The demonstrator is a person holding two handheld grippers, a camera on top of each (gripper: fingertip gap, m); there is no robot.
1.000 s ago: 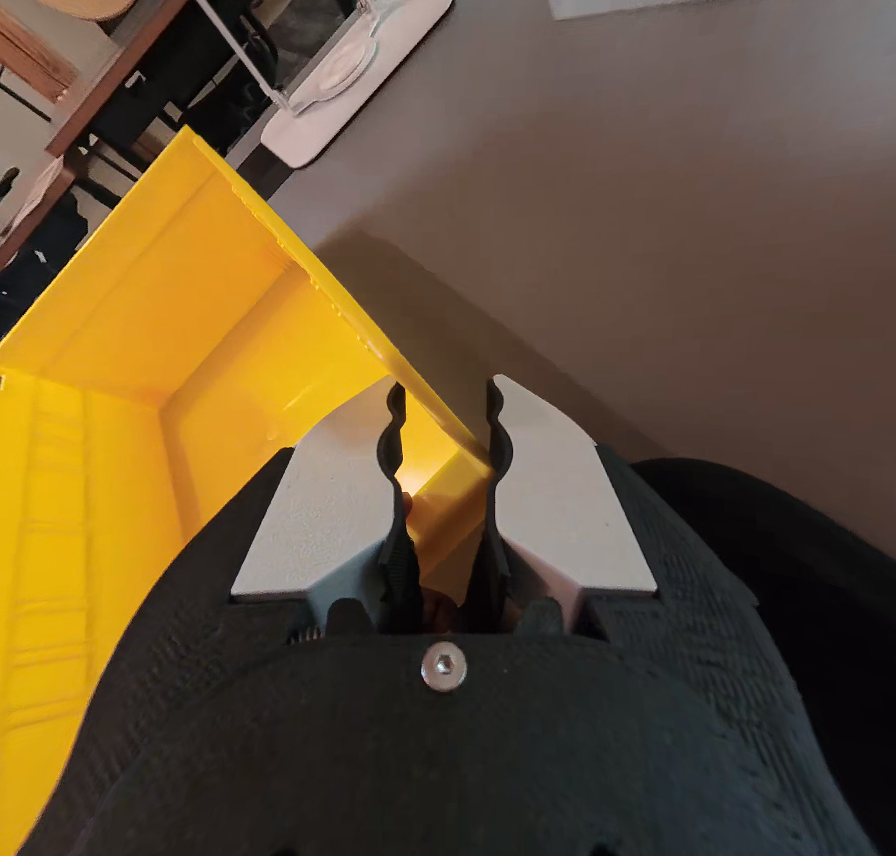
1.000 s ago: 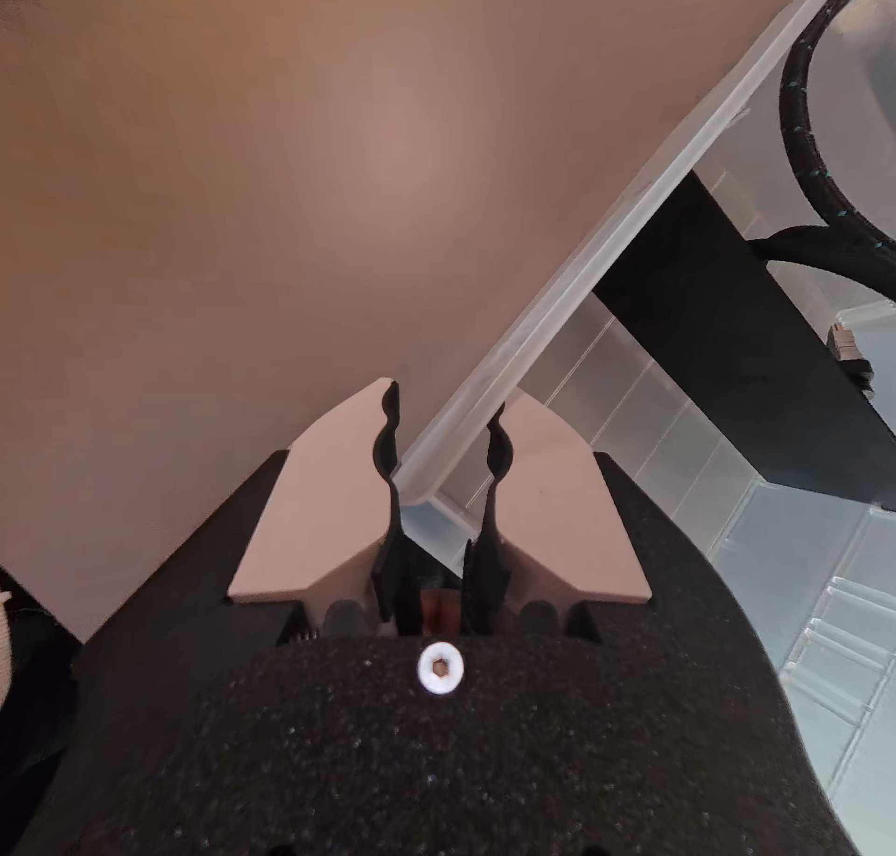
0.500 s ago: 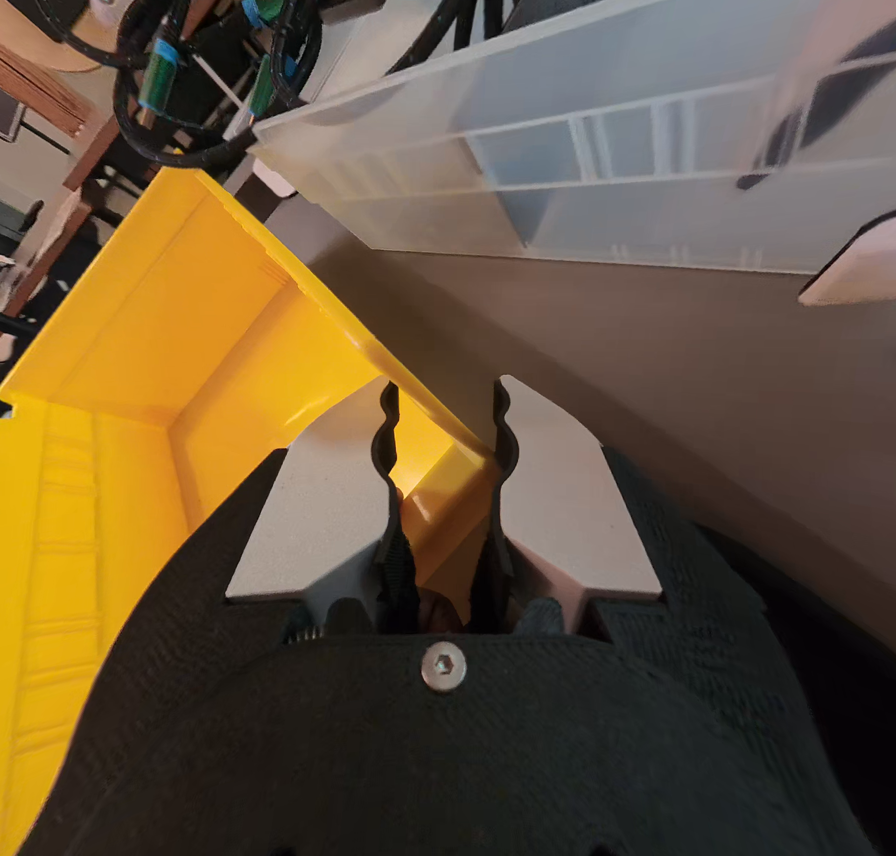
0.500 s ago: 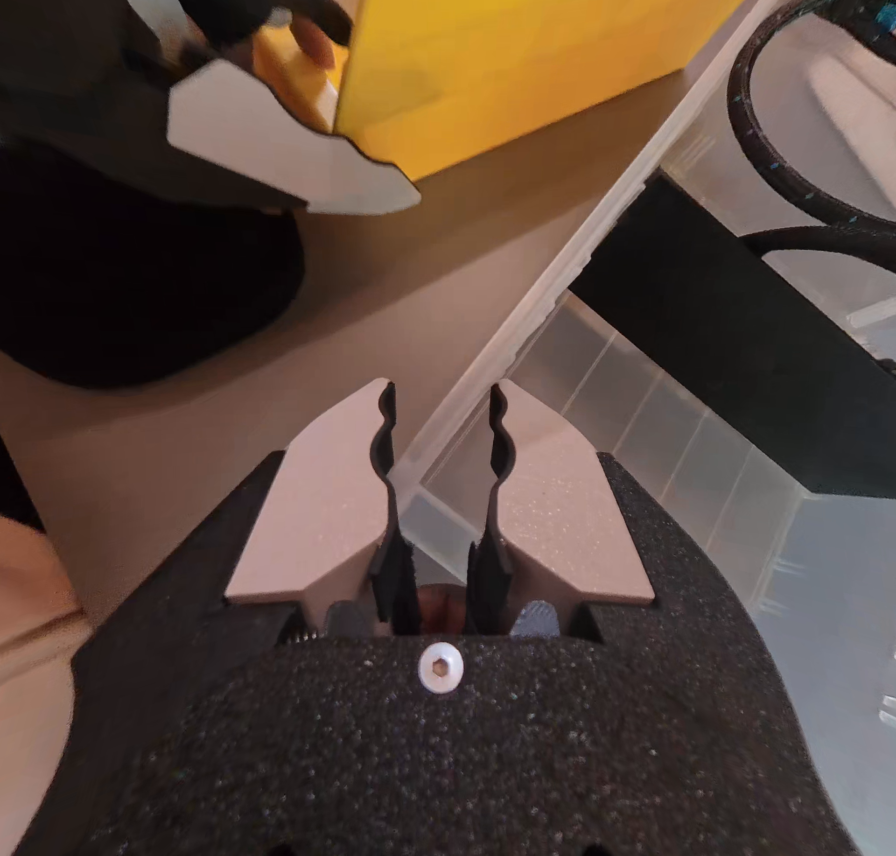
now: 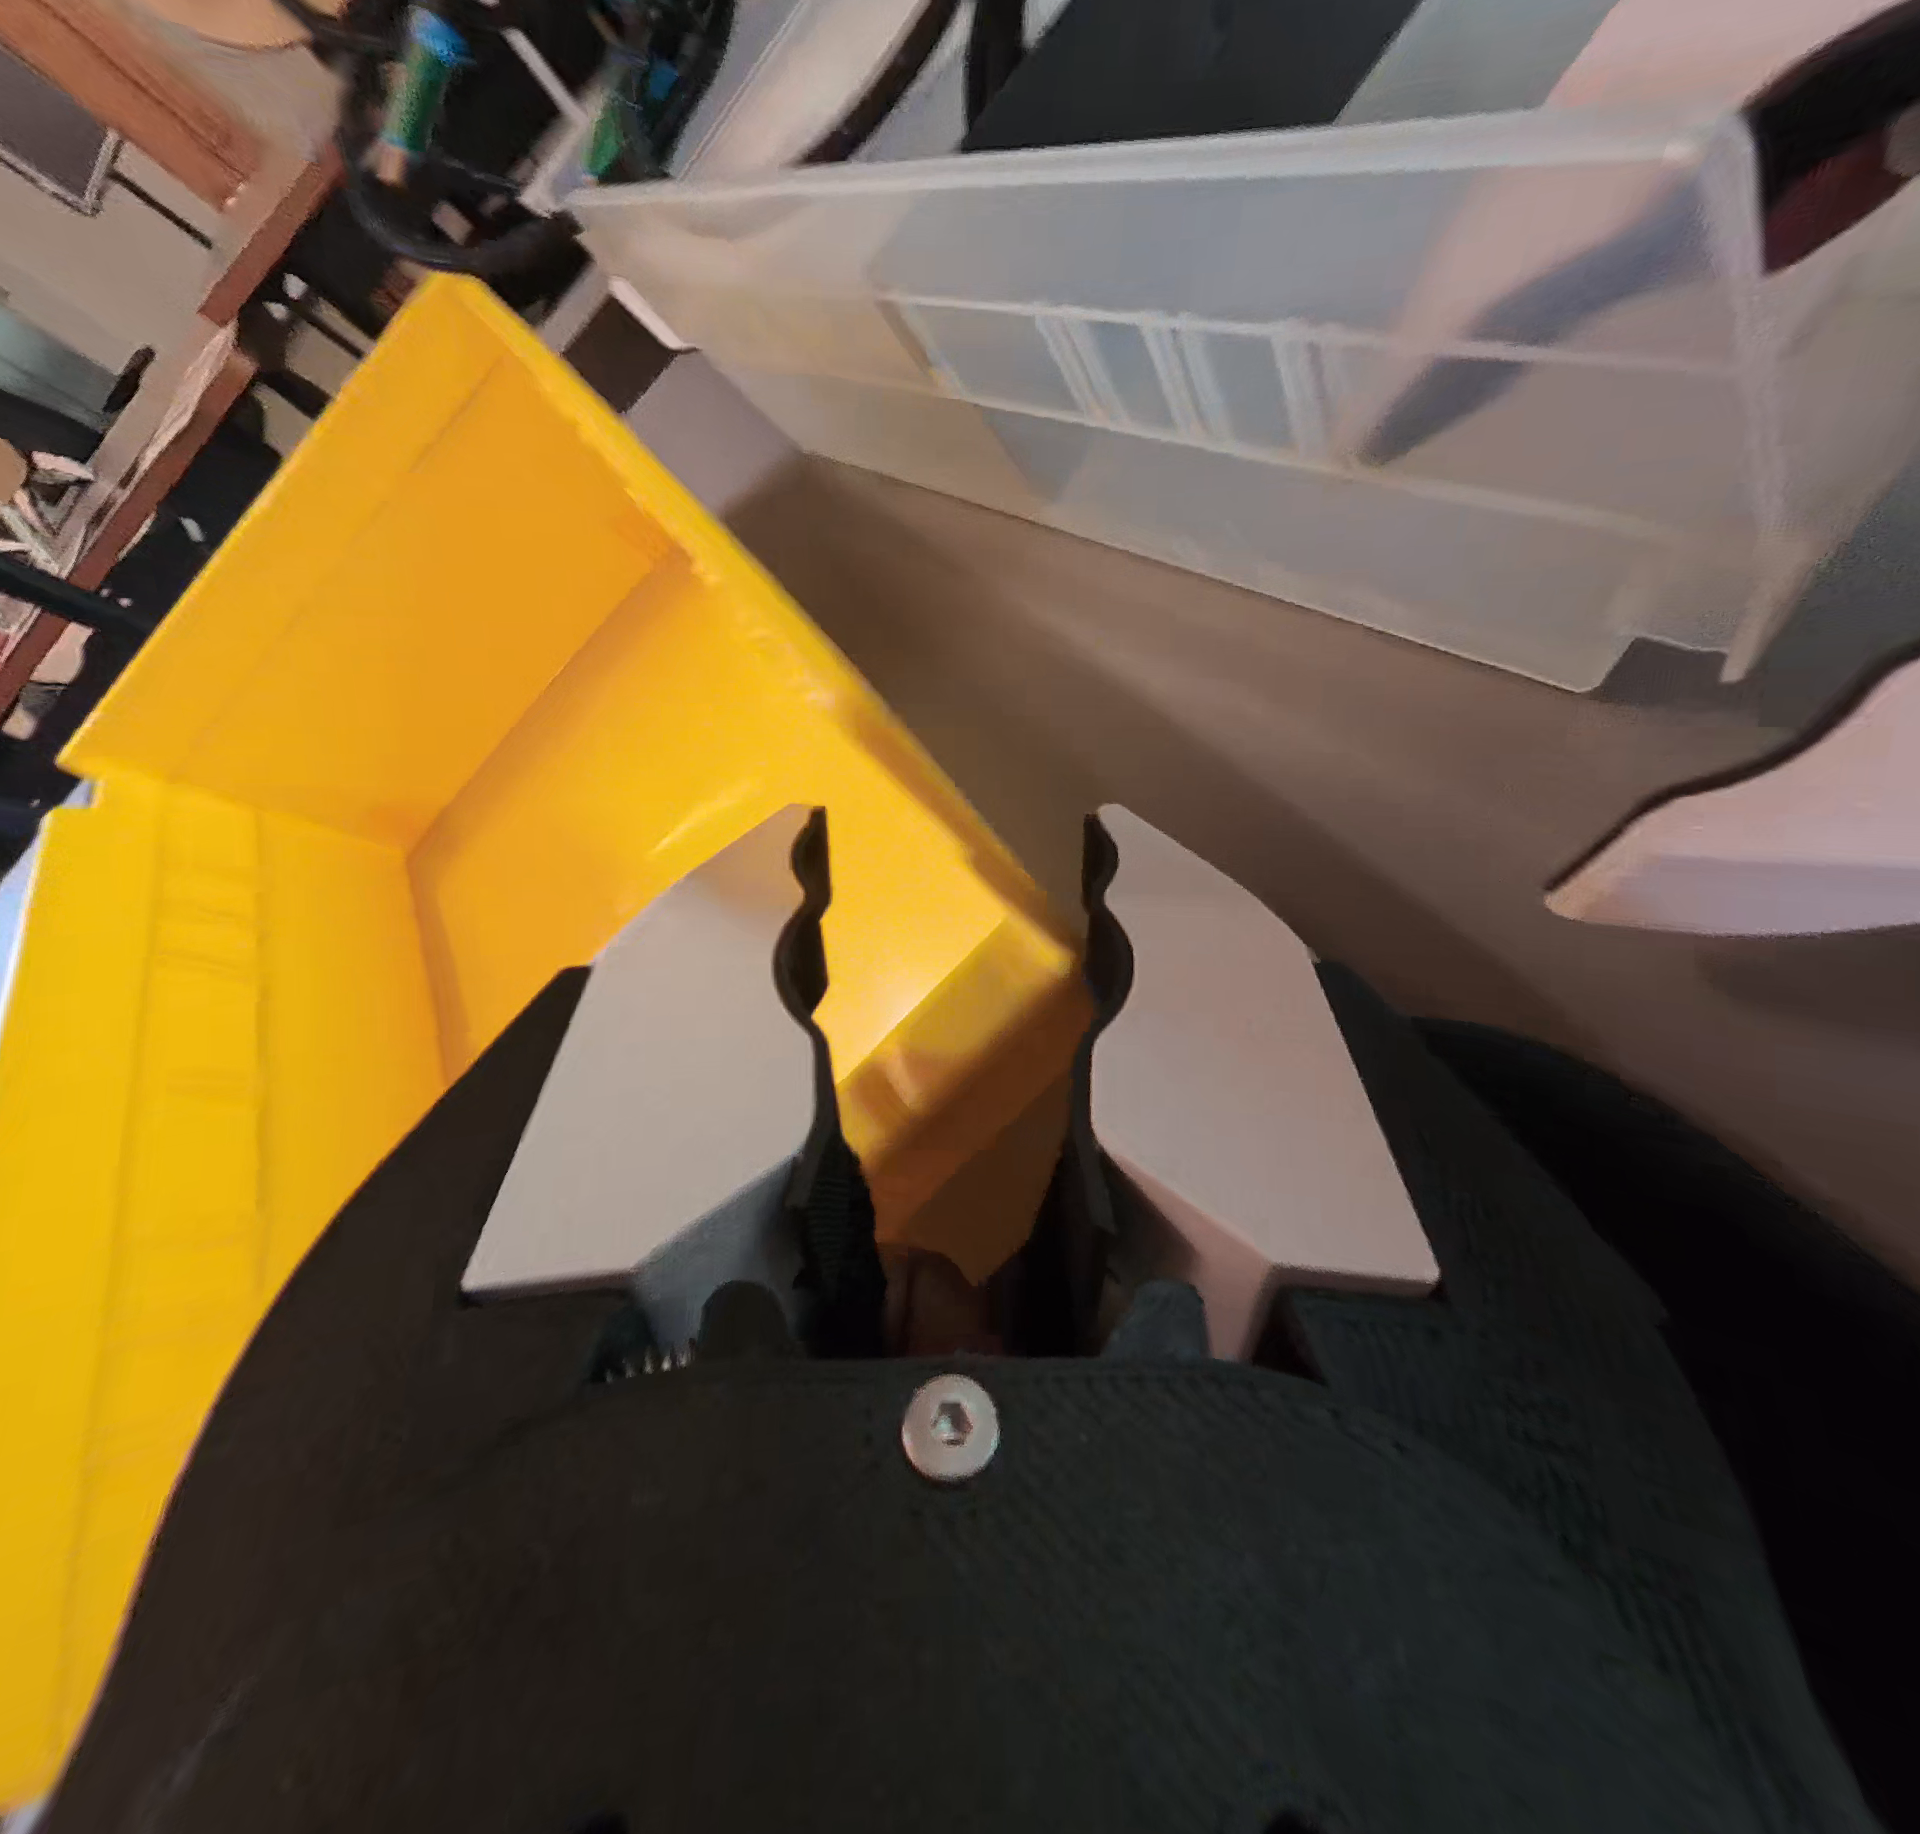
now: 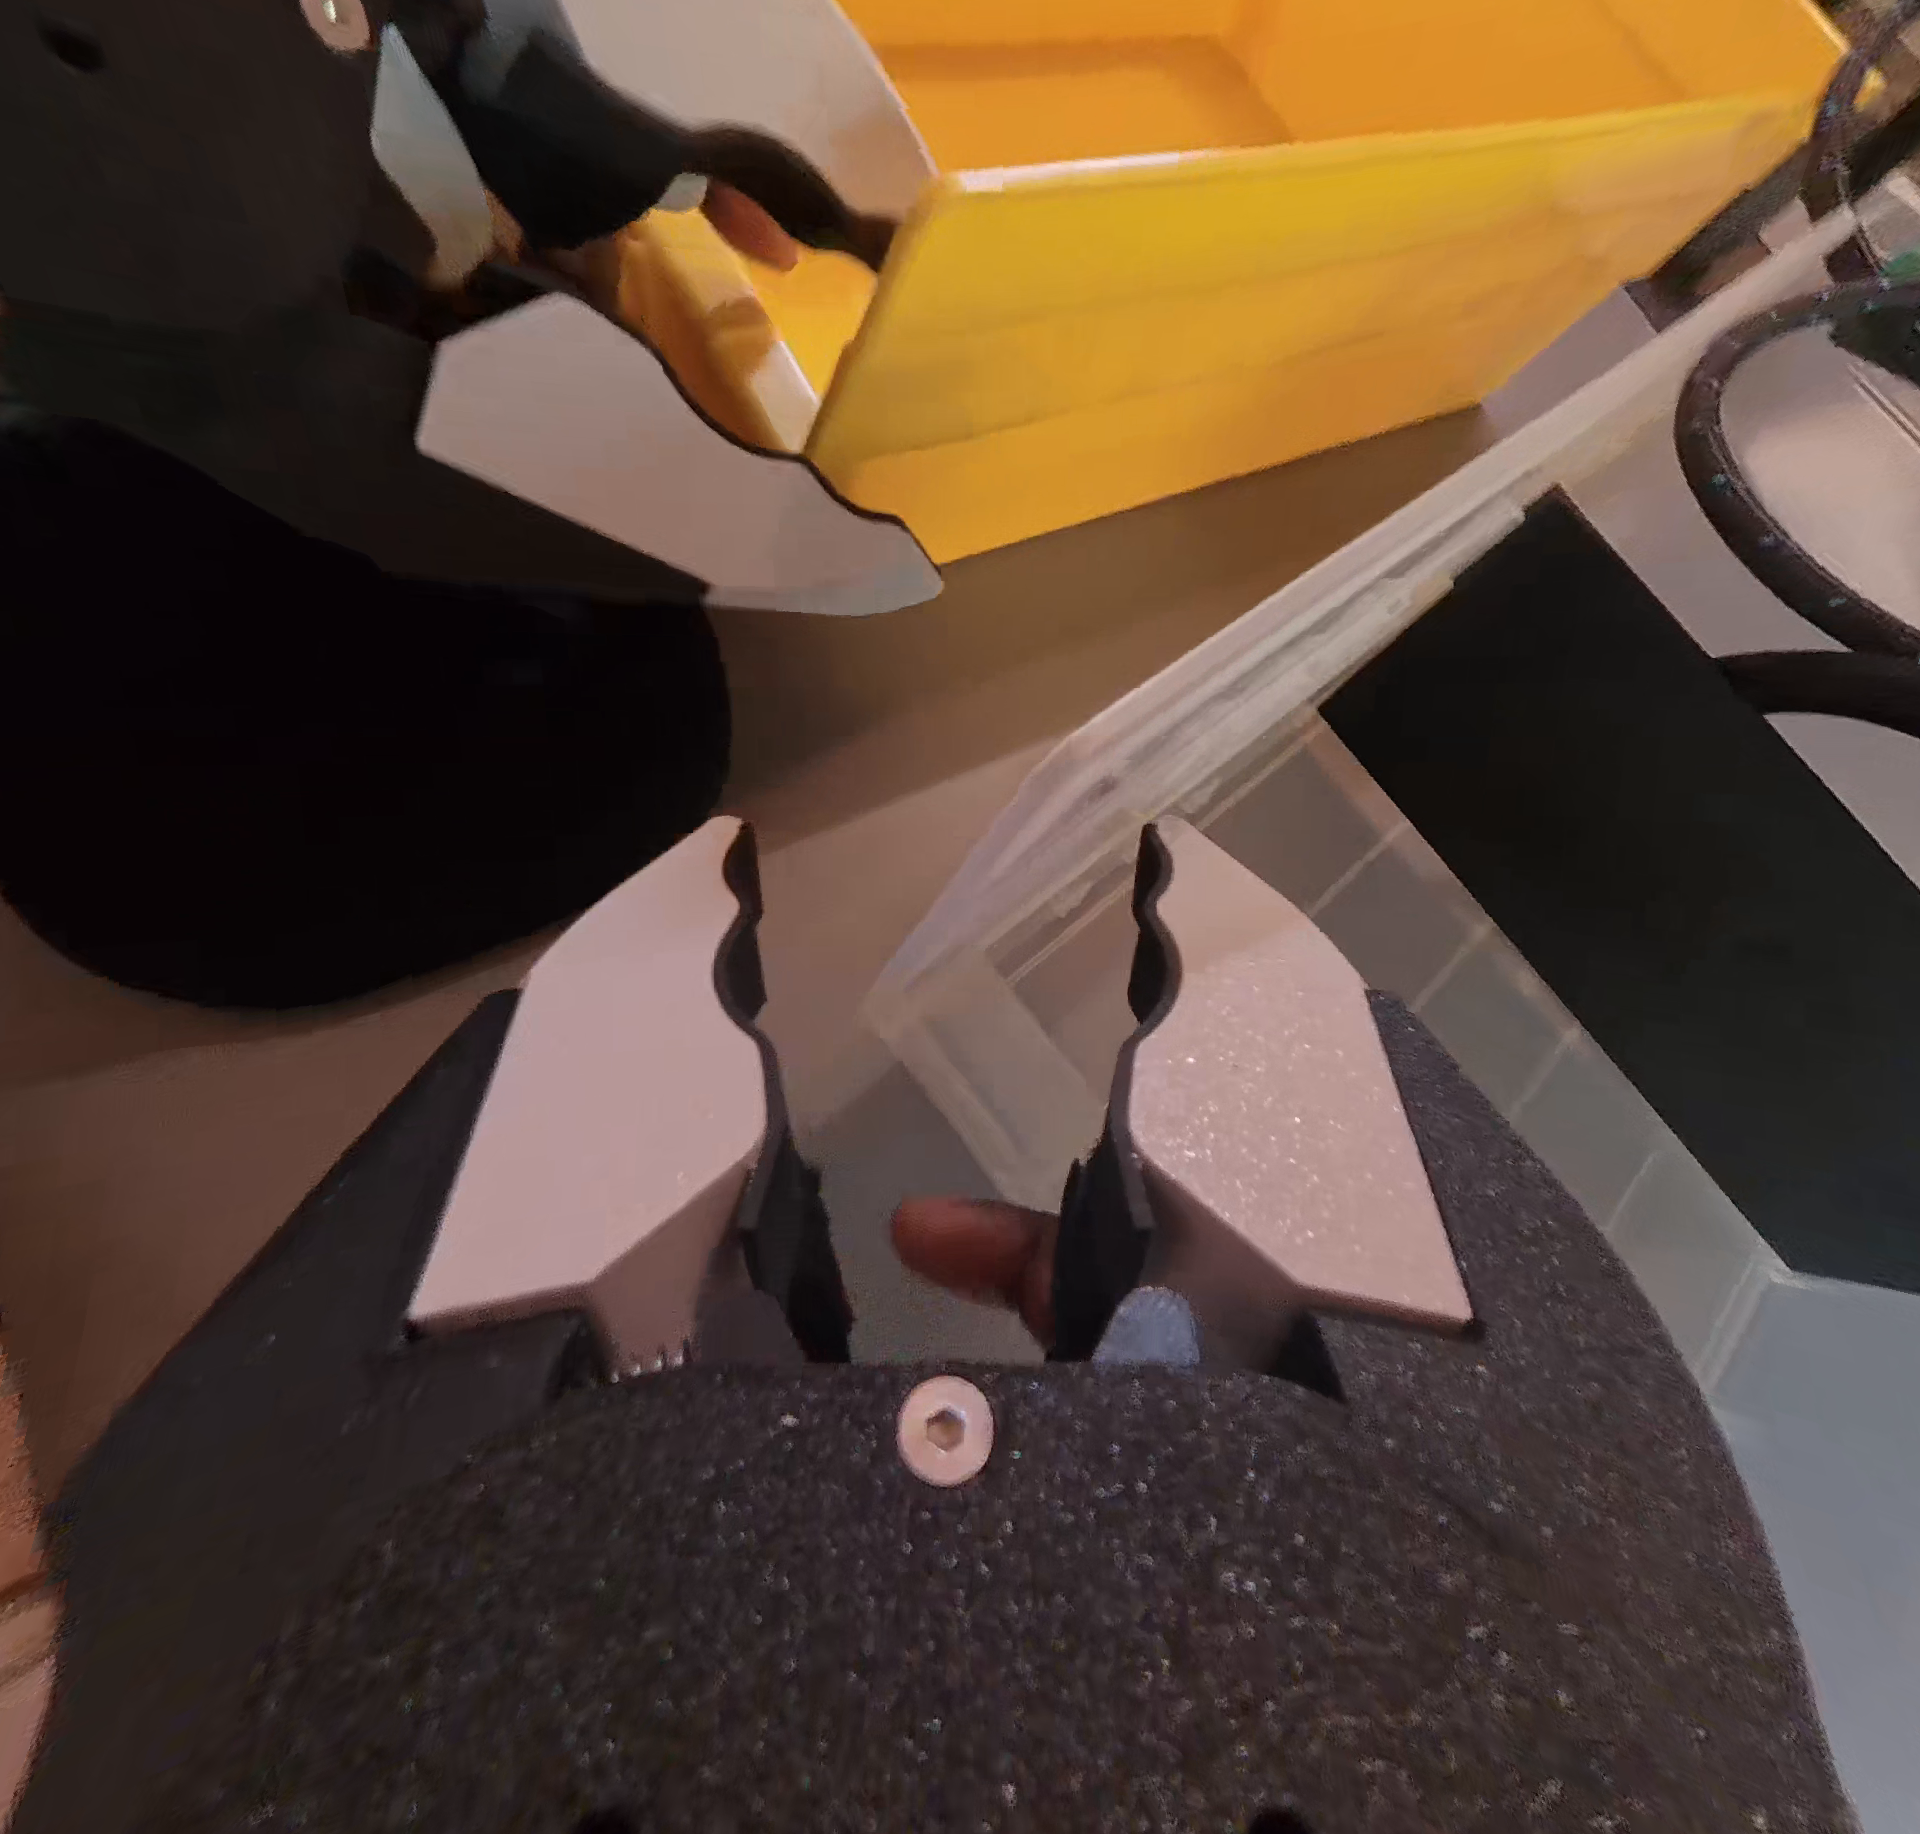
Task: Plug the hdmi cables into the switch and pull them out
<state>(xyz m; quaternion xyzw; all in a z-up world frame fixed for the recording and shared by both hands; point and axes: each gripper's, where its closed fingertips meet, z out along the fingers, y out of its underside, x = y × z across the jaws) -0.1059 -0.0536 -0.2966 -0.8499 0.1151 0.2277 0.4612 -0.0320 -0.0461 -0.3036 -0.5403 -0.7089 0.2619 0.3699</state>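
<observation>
Black braided HDMI cables (image 5: 416, 91) with green and blue plugs hang over the far end of a clear plastic bin (image 5: 1299, 257). A black box, the switch (image 5: 1216, 18), lies inside the bin. The right wrist view shows the switch (image 6: 1662, 797), a cable loop (image 6: 1745, 537) and the bin rim (image 6: 1195, 724). My left gripper (image 5: 951, 828) is open astride the near corner of an empty yellow bin (image 5: 364, 693). My right gripper (image 6: 943, 839) is open wide, with the clear bin's corner between its fingers. The left gripper (image 6: 920, 382) also shows at the yellow bin (image 6: 1195, 330).
Both bins stand on a grey-brown table (image 5: 1195, 745), a strip of bare table between them. One of the right gripper's fingers (image 5: 1766, 849) shows at the right edge. A dark black mass (image 6: 312, 745) lies under the left gripper. Wooden furniture stands beyond the table's far left.
The two bins have come close together. The right gripper's jaws have spread wide off the clear bin's corner. The left gripper's jaws have widened a little around the yellow bin's corner.
</observation>
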